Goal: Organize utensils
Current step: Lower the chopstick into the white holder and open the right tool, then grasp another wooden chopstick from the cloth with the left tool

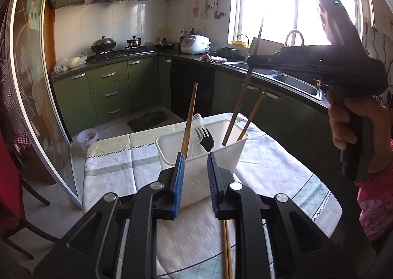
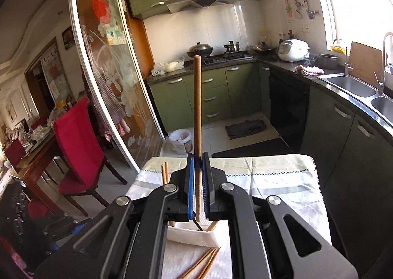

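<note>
A white plastic utensil basket (image 1: 216, 156) stands on the cloth-covered table (image 1: 118, 175). In it stand a chopstick (image 1: 189, 119) at the left, a black fork (image 1: 205, 140), a white spoon (image 1: 198, 121) and another chopstick (image 1: 253, 117) at the right. My left gripper (image 1: 195, 171) is open and empty just in front of the basket. My right gripper (image 2: 197, 175) is shut on a wooden chopstick (image 2: 197, 107), held upright with its lower end in the basket's right part (image 1: 235, 117). Loose chopsticks (image 1: 227, 249) lie on the table under the left gripper.
Green kitchen cabinets (image 1: 108, 87), a stove with a wok (image 1: 103, 44), a rice cooker (image 1: 195, 44) and a double sink (image 1: 282, 75) line the walls. A bin (image 1: 87, 136) and a floor mat (image 1: 149, 119) lie beyond the table. A red chair (image 2: 81, 146) stands left.
</note>
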Available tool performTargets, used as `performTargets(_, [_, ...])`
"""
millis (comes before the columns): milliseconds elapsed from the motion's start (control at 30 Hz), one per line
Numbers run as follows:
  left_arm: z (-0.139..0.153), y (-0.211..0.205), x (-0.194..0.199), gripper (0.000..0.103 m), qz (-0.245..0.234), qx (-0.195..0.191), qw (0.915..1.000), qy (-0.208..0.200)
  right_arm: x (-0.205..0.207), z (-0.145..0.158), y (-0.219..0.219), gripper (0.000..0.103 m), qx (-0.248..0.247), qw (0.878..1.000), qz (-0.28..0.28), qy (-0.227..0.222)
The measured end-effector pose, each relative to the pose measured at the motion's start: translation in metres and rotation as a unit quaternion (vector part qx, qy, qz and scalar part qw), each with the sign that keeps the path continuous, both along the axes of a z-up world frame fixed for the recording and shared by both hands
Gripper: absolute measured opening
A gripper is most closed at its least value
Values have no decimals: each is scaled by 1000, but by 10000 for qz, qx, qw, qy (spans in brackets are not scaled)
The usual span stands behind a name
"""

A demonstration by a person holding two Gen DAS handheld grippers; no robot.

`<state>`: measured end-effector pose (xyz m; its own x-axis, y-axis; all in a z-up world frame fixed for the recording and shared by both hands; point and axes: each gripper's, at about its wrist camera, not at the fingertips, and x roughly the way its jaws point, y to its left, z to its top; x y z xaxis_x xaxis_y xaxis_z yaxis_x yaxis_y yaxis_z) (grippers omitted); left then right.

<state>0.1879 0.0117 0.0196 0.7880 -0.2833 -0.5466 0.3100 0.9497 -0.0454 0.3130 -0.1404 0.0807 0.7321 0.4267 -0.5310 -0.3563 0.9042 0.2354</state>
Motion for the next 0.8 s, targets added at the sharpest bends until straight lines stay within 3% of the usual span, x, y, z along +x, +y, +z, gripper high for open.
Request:
performTargets(200, [-16, -3, -4, 18, -117, 105, 9996, 249, 11, -38, 14, 8, -317, 9989, 156, 306])
performTargets(367, [-46, -12, 4, 18, -331, 83, 9960, 820, -14, -25, 1, 13, 2, 9995, 309, 93])
performTargets(533, [-92, -30, 13, 18, -620, 78, 9858, 1558, -74, -18, -24, 19, 134, 9984, 532, -141])
performTargets(800, [-147, -43, 33, 18, -828, -95, 9672, 2399, -121, -78, -80, 19, 193, 9981, 373, 445])
